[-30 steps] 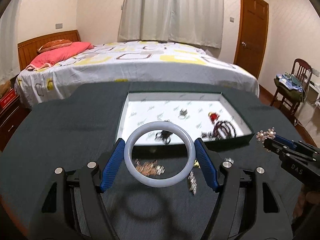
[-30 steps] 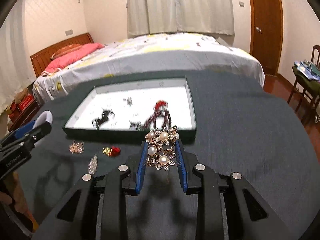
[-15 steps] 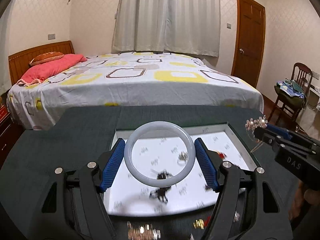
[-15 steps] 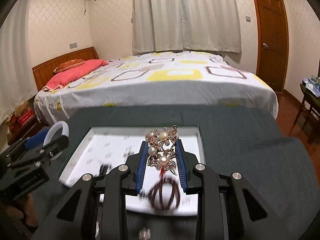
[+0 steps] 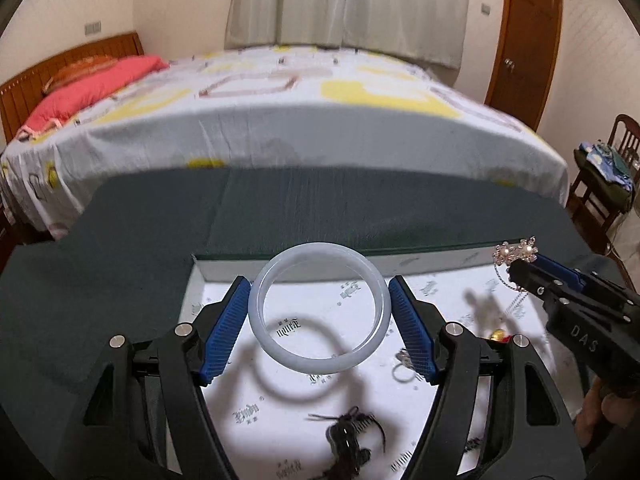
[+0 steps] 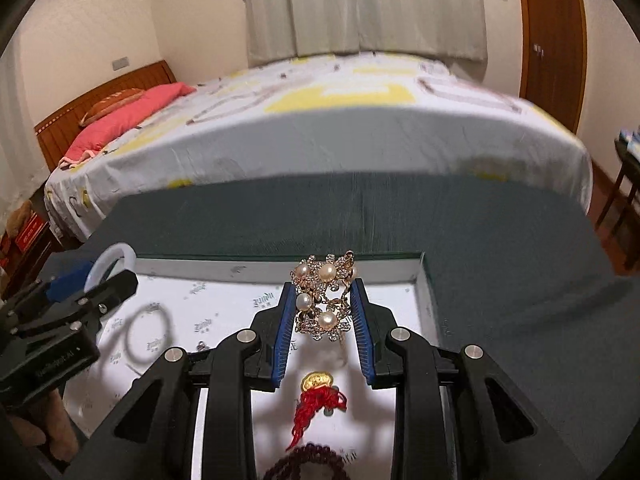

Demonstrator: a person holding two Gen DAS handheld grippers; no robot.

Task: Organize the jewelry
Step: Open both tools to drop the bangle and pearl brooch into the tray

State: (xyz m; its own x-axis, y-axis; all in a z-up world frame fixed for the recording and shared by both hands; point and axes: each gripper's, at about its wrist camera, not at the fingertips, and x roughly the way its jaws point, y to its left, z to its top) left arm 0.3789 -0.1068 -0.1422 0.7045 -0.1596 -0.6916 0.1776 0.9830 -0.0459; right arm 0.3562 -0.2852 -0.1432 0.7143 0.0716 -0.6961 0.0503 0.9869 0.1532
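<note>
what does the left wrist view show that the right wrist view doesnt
Only the left wrist view: the whole pale bangle clamped in the left gripper, a dark tasselled piece and a small ring.
Only the right wrist view: a gold charm with red tassel and dark beads.
Both: the white-lined tray, the pearl brooch in the right gripper, the bed.

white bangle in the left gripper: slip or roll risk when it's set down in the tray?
The bangle looks smooth and rigid, held only at two rim points by the left gripper, so slipping seems plausible. Being round, it may roll if released on edge in the tray.
</note>
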